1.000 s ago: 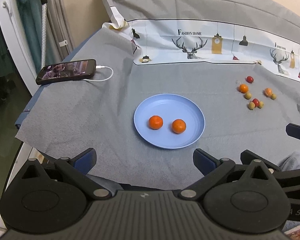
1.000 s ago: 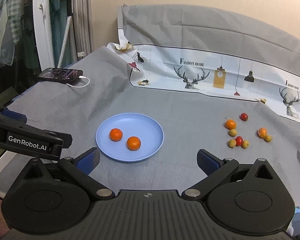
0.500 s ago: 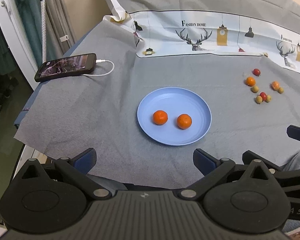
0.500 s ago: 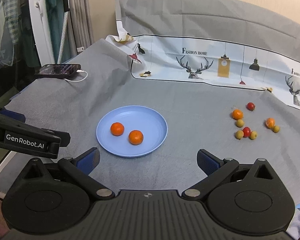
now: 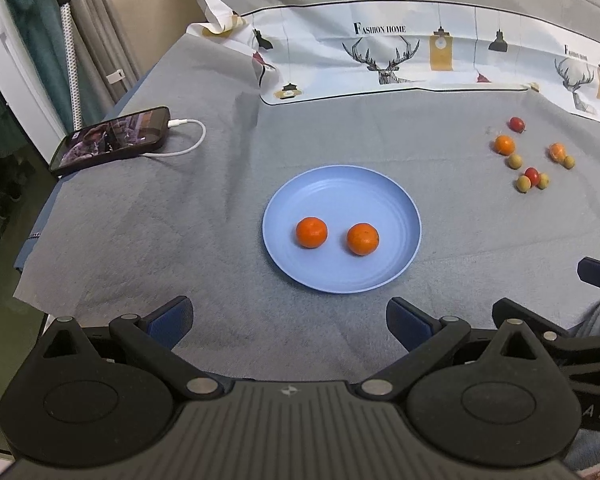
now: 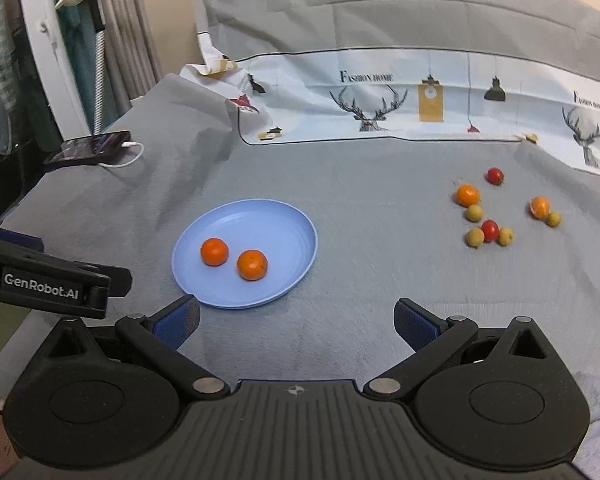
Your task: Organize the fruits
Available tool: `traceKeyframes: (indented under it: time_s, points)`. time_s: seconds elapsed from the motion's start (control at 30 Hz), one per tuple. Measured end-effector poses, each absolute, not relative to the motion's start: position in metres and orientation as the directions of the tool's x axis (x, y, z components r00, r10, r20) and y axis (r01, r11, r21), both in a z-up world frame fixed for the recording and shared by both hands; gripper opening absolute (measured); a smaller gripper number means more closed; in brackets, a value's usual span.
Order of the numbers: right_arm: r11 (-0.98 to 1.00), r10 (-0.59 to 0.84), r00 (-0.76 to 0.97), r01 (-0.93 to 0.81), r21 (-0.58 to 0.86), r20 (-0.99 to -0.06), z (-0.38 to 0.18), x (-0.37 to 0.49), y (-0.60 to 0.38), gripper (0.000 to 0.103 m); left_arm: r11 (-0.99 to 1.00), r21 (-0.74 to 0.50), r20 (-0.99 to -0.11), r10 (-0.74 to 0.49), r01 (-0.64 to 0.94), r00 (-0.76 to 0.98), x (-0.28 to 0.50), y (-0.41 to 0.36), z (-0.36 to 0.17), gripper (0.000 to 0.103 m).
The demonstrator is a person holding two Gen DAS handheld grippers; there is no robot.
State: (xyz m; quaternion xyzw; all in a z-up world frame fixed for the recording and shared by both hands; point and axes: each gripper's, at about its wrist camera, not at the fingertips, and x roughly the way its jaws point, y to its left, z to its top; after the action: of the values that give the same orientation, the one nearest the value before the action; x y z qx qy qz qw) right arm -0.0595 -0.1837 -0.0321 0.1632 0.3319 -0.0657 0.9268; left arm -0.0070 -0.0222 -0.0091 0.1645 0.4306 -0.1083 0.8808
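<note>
Grippers come first, nearest to the cameras: the left gripper [image 5: 288, 320] and the right gripper [image 6: 296, 320] both hold their blue-padded jaws wide apart, empty, on the near side of the round light-blue plastic plate [image 5: 384, 276]. Two orange mandarins [image 5: 311, 232] lie side by side on this plate. Right of the plate, well apart, a loose group of small fruits [image 6: 490, 230] rests on the grey cloth [image 5: 180, 240]. Far left of the plate lies a black smartphone [image 5: 112, 142] with a white cable.
</note>
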Motion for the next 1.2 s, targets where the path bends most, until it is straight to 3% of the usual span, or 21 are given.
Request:
traceKeyframes:
  time_s: [0.37, 0.83, 1.03, 1.2]
  points:
    - [0.872, -0.112, 0.731, 0.397, 0.286, -0.673, -0.062, -0.059, -0.231, 0.102, 0.911, 0.188, -0.823, -0.058, 0.367, 0.565, 0.011, -0.058, -0.016, 0.103]
    - [0.679, -0.344, 0.579, 0.697, 0.231, -0.739, -0.136, -0.051, -0.336, 0.102, 0.899, 0.119, -0.88, -0.102, 0.421, 0.465, 0.068, -0.141, -0.039, 0.103]
    - [0.654, -0.494, 0.524, 0.75, 0.101, -0.694, -0.177, -0.009, -0.392, 0.102, 0.886, 0.111, -0.892, -0.11, 0.45, 0.438, 0.101, -0.194, -0.059, 0.103]
    - [0.698, -0.461, 0.546, 0.71, 0.094, -0.7, -0.212, 0.03, -0.428, 0.102, 0.835, 0.102, -0.886, -0.171, 0.54, 0.432, 0.14, -0.268, -0.081, 0.103]
